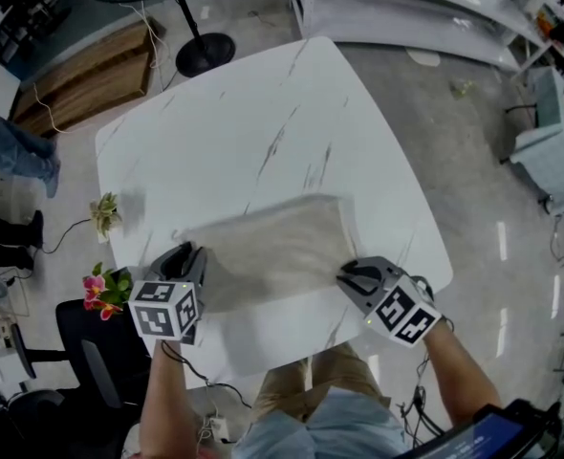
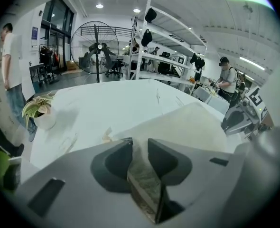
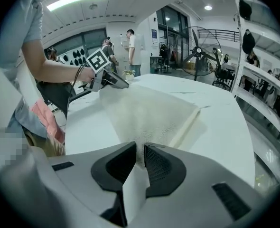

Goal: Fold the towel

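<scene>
Towel (image 1: 272,251) lies flat on the tabletop (image 1: 253,132), close to the near edge, long side running along that edge. It looks doubled once: the right gripper view shows a layered edge on the far side, though the wide-angle lens makes that hard to confirm.

Left tongs (image 1: 191,256) are at the towel's near-left corner, right tongs (image 1: 352,277) at the near-right corner. Both are narrow, with cloth running deep between the jaws in each gripper view and the pads pinching it. Both point down at a slant. The near edge is barely off the surface, if at all.

My read: corners are grasped for the next fold, lift not yet begun.

To do it well:
- Confirm each pinch takes every layer; a missed bottom layer will peel open on the lift.
- Raise both corners together, level, keeping the near edge taut between the tongs so the middle does not sag.
- Carry the edge over toward the far edge of the tabletop in one arc, low enough that the cloth rolls rather than flips.
- Land near corners on far corners, sides flush, then let go only once the cloth rests.

Pot (image 1: 105,216) at the left edge is well apart from the fold path.
</scene>
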A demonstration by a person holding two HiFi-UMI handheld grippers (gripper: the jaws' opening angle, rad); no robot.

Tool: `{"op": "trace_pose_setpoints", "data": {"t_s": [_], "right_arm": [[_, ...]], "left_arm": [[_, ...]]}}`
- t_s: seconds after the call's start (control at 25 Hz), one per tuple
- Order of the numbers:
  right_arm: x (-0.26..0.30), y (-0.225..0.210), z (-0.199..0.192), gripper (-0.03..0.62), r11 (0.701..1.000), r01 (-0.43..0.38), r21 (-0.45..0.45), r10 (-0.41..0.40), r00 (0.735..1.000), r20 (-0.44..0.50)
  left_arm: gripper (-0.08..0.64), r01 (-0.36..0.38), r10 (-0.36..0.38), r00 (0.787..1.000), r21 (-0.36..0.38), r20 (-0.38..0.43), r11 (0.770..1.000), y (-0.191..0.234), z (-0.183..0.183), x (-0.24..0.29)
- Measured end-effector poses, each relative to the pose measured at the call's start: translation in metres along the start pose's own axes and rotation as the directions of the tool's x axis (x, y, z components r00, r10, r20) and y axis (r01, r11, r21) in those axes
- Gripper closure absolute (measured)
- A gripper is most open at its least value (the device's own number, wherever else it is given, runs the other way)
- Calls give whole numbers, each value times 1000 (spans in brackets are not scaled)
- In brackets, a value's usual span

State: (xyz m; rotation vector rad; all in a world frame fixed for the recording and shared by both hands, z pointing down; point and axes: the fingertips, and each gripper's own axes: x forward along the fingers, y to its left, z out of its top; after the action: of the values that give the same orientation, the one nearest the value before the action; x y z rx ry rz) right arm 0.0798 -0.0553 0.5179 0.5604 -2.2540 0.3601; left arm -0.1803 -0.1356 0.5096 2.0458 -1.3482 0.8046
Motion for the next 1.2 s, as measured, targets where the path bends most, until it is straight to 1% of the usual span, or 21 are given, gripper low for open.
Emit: {"op": "trace_pose_setpoints", "data": {"t_s": [0.04,0.12,0.2,0.24,0.32,0.4,0.44,0.52,0.56,0.68,0.76,0.84,0.96,1.08,1.12,1.2], "right_arm": [[0,0,0,525,1000,-2,0,2,1000,-1],[0,0,0,523,1000,-9,6,9,1000,-3],[0,0,-1,523,1000,-16,14,16,1000,-5],[1,-1,-2,523,1000,-20,18,20,1000,-6],[1,-1,-2,523,1000,-24,20,25,1000,-7],[-1,-2,-3,523,1000,-26,17,26,1000,-9],[-1,-2,-3,525,1000,-26,15,26,1000,-9],[-2,-3,-3,525,1000,-26,12,26,1000,-8],[-2,-3,-3,525,1000,-28,10,28,1000,-8],[0,-3,-3,525,999,-39,7,39,999,-7],[2,-3,-3,525,999,-46,3,46,999,-7],[2,-3,-2,525,999,-53,4,53,999,-5],[5,-4,-2,526,998,-56,15,56,998,6],[9,-6,0,528,998,-54,36,53,998,25],[9,-7,2,525,997,-54,57,51,998,37],[3,-8,8,501,990,-57,126,48,996,73]], "left_arm": [[452,1,-1,1000,2,4,1000,-1,2,-3],[414,5,-5,1000,-6,28,1000,-1,8,-14],[369,16,-13,998,-46,65,999,-2,12,-32],[360,22,-16,996,-70,86,997,-2,12,-42],[361,40,-26,991,-102,132,994,-7,13,-62],[387,97,-78,983,-108,168,989,-25,8,-78],[394,134,-116,979,-104,169,985,-37,2,-80],[407,181,-169,977,-83,132,980,-58,-18,-75],[410,182,-175,980,-69,100,981,-63,-30,-69],[428,148,-148,989,-43,9,988,-59,-58,-52],[440,144,-145,989,-49,-12,988,-54,-66,-49],[445,159,-160,987,-69,-10,985,-50,-69,-50],[456,186,-185,983,-107,25,977,-45,-70,-45],[463,185,-180,982,-112,56,976,-42,-68,-44],[458,183,-177,982,-109,64,977,-42,-66,-45],[434,190,-181,980,-115,83,975,-43,-63,-52]]}}
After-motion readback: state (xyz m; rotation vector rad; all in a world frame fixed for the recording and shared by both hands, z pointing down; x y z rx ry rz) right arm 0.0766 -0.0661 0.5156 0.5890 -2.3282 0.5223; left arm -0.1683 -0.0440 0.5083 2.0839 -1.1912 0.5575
